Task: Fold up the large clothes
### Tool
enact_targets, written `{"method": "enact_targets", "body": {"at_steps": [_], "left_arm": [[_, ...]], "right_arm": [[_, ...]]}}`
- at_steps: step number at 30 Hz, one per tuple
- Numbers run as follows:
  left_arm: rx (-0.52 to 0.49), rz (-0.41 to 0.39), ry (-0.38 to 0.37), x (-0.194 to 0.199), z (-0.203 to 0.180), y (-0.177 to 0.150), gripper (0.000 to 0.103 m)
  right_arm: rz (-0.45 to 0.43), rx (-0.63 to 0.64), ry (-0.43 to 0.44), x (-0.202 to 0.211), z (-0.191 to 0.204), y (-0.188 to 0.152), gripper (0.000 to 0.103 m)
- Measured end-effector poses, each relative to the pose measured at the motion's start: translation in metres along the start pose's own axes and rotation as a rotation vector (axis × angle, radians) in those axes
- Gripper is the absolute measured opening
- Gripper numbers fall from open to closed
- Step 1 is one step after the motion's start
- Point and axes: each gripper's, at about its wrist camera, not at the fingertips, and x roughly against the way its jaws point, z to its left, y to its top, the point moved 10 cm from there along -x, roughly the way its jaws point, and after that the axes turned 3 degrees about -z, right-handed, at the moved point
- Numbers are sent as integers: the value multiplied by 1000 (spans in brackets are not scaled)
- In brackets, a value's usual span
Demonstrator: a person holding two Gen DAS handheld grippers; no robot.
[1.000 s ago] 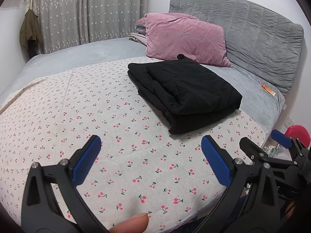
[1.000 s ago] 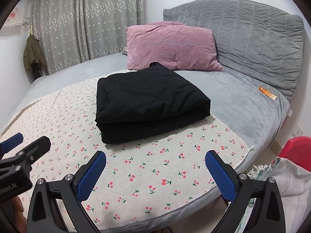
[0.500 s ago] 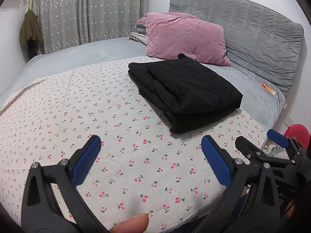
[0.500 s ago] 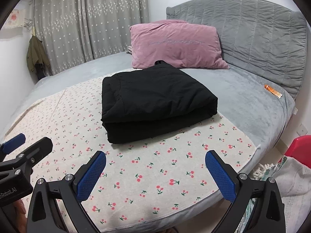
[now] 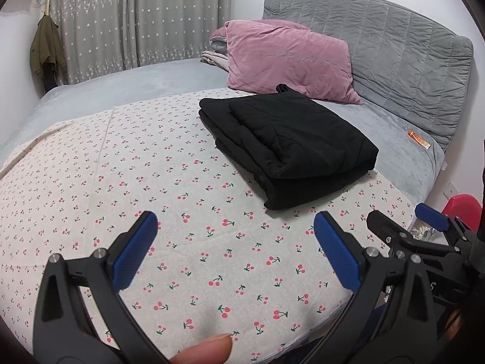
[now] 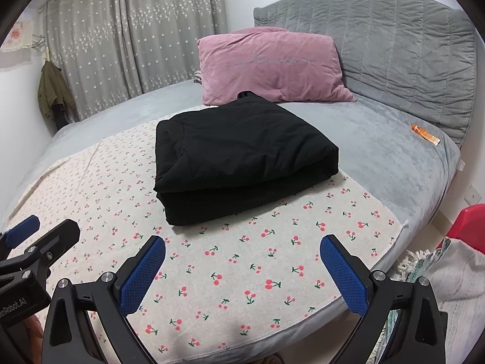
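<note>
Both grippers spread wide, holding nothing, hovering over the near edge of the bed; black garment [image 5: 288, 148] sits folded and untouched.

Left gripper [image 5: 235, 236] and right gripper [image 6: 242, 257]: blue pads far apart, only the cherry-print sheet [image 5: 121, 163] between them. Garment is a thick rectangular stack at the far end of that sheet, its far edge just in front of the pink pillow [image 6: 269, 63], well clear of both tools. Left view only: a fingertip [image 5: 203, 350] at the bottom edge, a pile of folded fabric [image 5: 216, 50] behind the pillow, and the garment's layered side edges. Right view only: light patterned fabric [image 6: 448, 276] off the bed's right side, and the garment's rounded fold edge facing the camera. Both views show the orange tube [image 6: 426, 133] near the grey headboard [image 6: 403, 45] and a red object [image 5: 462, 206] at right.
</note>
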Motion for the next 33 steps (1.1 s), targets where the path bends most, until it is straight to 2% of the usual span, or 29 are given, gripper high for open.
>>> {"method": "enact_targets", "body": {"at_steps": [33], "left_arm": [[-1, 14, -3, -1, 1, -3, 102]], "right_arm": [[2, -8, -38, -2, -6, 0, 103]]}}
